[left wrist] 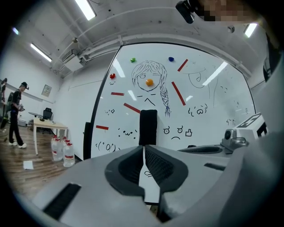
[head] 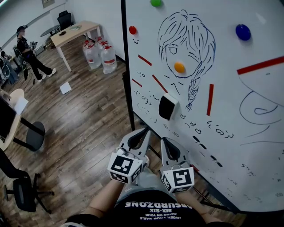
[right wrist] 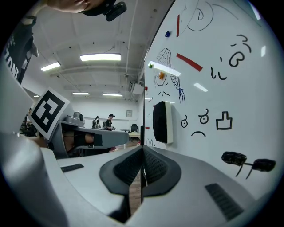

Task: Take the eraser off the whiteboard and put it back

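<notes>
**Eraser on board, grippers closed**

The eraser (head: 167,106) clings to the whiteboard (head: 230,57) near its left edge. Left gripper (head: 145,132) and right gripper (head: 164,141) hang just below, jaws together, empty, seemingly not touching it. Open floor (head: 88,115) lies leftward.

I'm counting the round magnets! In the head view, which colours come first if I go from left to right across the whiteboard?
red magnet → green magnet → orange magnet → blue magnet
</notes>
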The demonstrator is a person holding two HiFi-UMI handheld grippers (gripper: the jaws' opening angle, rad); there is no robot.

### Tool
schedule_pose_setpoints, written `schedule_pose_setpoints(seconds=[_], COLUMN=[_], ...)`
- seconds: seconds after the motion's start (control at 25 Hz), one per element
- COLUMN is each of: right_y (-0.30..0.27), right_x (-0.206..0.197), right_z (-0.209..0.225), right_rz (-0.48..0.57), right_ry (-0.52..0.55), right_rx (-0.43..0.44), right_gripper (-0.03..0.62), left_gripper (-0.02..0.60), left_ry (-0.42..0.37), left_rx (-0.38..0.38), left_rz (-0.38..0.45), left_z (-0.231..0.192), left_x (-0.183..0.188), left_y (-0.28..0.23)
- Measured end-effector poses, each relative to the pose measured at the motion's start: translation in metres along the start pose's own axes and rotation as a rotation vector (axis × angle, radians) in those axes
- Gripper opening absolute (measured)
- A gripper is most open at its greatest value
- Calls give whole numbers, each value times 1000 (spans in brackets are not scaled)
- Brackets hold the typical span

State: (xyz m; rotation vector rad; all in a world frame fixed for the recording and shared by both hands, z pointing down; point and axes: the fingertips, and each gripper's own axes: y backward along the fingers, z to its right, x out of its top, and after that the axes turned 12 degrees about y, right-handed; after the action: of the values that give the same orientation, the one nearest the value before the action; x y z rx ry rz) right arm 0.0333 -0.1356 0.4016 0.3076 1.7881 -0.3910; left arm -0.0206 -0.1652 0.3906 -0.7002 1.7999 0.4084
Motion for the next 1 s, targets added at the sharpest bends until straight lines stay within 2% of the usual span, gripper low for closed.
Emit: schedule_pose_setpoints(seconds=[0.16, 1.0], right_y=[1, 4], right_x=[0, -6], right_z=[-1, 2], right_rz=[-2, -14], right_ry=[4, 15], right_rx=[4, 13], right_gripper=[-2, -2], left_gripper=[9, 8], left_ry=[6, 16], left_rx=[-5, -13], left_rz=[-11, -36], left_z=[2, 9], left_x=[-4, -14], left_y=[1, -1])
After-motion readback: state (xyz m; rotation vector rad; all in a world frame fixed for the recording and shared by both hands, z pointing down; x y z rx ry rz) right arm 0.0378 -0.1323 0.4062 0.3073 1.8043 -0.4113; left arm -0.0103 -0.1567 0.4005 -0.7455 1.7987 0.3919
